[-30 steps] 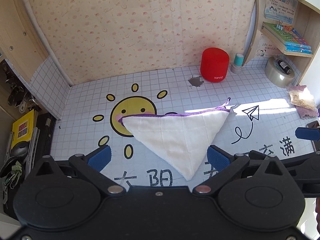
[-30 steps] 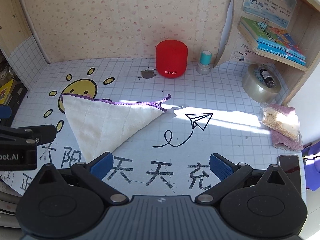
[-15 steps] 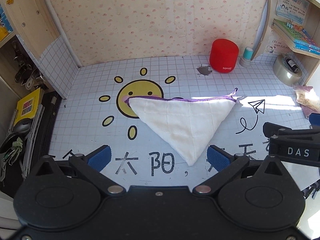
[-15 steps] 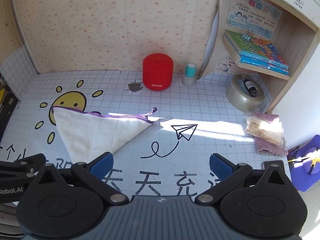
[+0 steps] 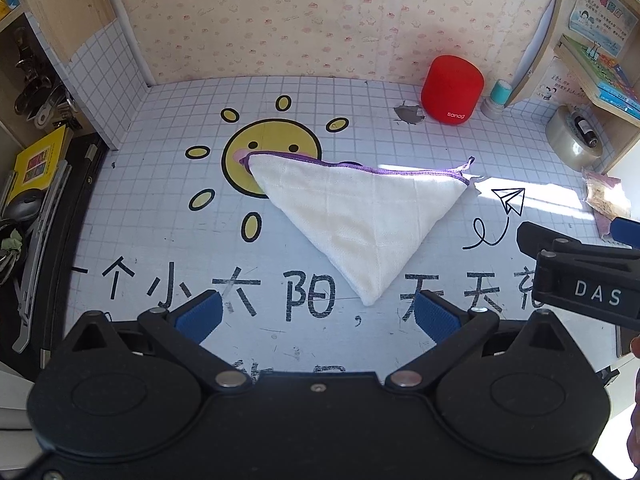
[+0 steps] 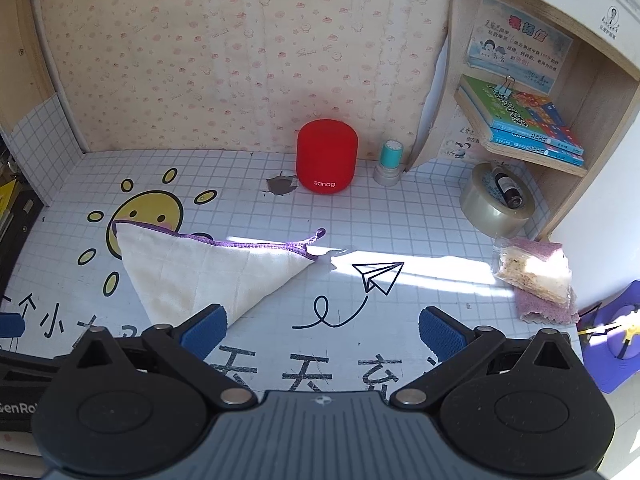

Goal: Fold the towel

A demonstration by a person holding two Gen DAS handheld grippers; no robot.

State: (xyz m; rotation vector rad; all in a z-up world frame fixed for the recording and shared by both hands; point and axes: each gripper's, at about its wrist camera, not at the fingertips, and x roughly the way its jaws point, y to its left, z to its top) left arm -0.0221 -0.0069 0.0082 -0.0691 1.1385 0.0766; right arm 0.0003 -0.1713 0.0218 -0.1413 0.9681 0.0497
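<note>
A white towel [image 5: 360, 216] with a purple edge lies flat on the table, folded into a triangle that points toward me. It also shows in the right wrist view [image 6: 200, 276]. My left gripper [image 5: 318, 316] is open and empty, held above the table just short of the towel's near tip. My right gripper [image 6: 322, 330] is open and empty, to the right of the towel; its left finger [image 6: 204, 330] covers the towel's near tip in that view. The right gripper's body also shows in the left wrist view [image 5: 580, 280].
A red speaker [image 5: 452, 88] and a small teal stamp [image 5: 498, 98] stand at the back wall. A tape roll [image 6: 496, 200], shelf books [image 6: 524, 120] and a bagged pink cloth [image 6: 536, 272] sit at the right. Clutter [image 5: 28, 184] fills the left gap.
Both grippers have pulled back and risen away from the towel, so more of the table shows. The towel has stayed in place. Both stay open.
</note>
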